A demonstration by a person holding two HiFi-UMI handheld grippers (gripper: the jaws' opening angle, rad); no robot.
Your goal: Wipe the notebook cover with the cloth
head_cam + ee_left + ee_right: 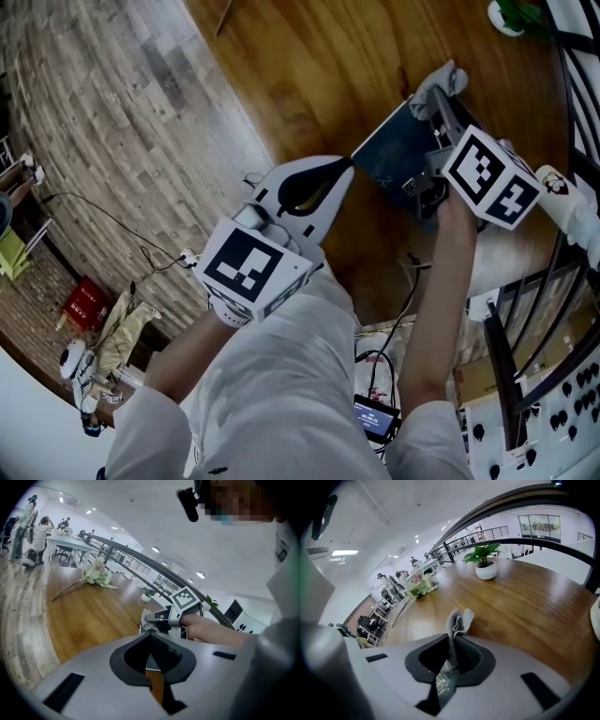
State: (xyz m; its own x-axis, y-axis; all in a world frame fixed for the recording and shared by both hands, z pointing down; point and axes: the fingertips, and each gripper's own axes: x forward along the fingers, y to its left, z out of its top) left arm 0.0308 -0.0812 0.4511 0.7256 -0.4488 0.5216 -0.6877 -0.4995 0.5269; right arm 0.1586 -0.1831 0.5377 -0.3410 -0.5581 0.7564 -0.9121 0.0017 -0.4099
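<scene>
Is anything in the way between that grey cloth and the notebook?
Nothing visible. The right gripper pinches the cloth at the notebook's far edge; the left gripper, jaws shut, sits beside its near corner.

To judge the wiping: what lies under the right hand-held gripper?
A dark blue rectangular notebook lies on the brown wooden table under the right hand-held gripper, which pinches a grey fabric cloth. The cover below the gripper is hidden.

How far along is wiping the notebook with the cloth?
Done: the right gripper is shut on the grey cloth. In hand: it is over the dark blue notebook. Remaining: the wiping itself, as far as shows; the left gripper is shut, empty.
</scene>
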